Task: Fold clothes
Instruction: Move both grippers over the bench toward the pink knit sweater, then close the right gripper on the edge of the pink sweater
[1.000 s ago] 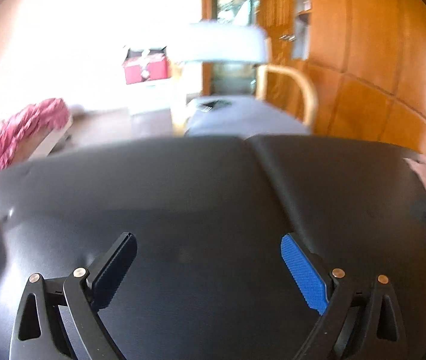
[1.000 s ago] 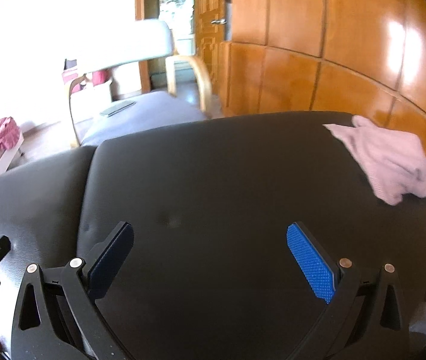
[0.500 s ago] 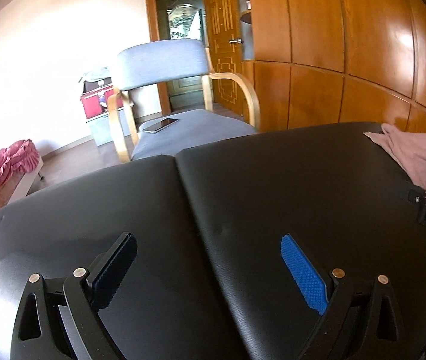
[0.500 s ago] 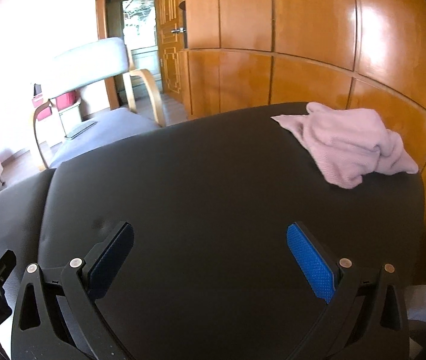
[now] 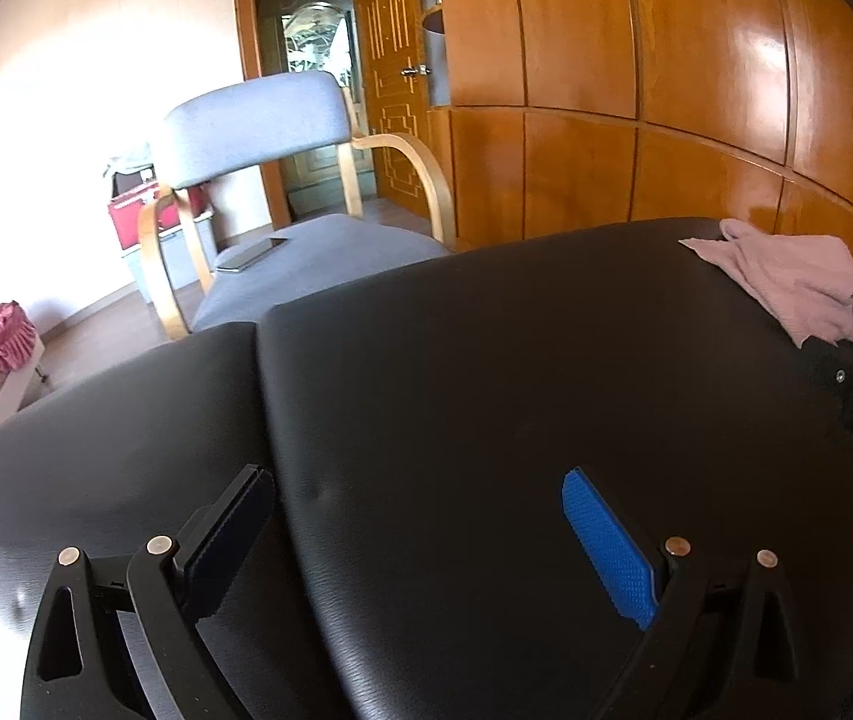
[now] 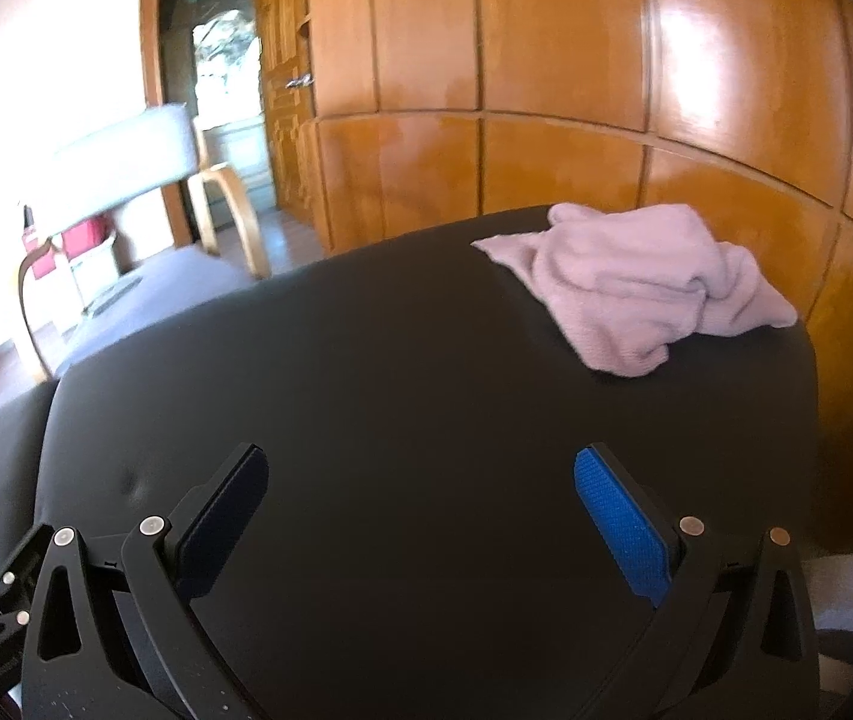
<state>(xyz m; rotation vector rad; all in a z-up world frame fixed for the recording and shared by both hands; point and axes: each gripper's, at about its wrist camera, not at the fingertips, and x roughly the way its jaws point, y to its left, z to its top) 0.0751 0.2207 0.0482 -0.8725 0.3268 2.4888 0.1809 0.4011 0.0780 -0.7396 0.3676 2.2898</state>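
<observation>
pale pink and crumpled, a knit garment (image 6: 642, 285) lies in a heap at the far right corner of a black padded surface (image 6: 426, 384), close to glossy orange wood panelling (image 6: 576, 84). the right gripper (image 6: 420, 516) hovers over the near part of the padding with its jaws spread wide and nothing between them, well apart from the cloth. the left gripper (image 5: 417, 531), also gaping and empty, hangs above the seam where the two black cushions meet; from its view the garment (image 5: 792, 282) sits far to the right. beyond the padding stands a grey upholstered armchair (image 5: 258, 126) with bent wooden arms, a flat dark device (image 5: 249, 255) on its seat, before an open doorway (image 5: 312, 60).
</observation>
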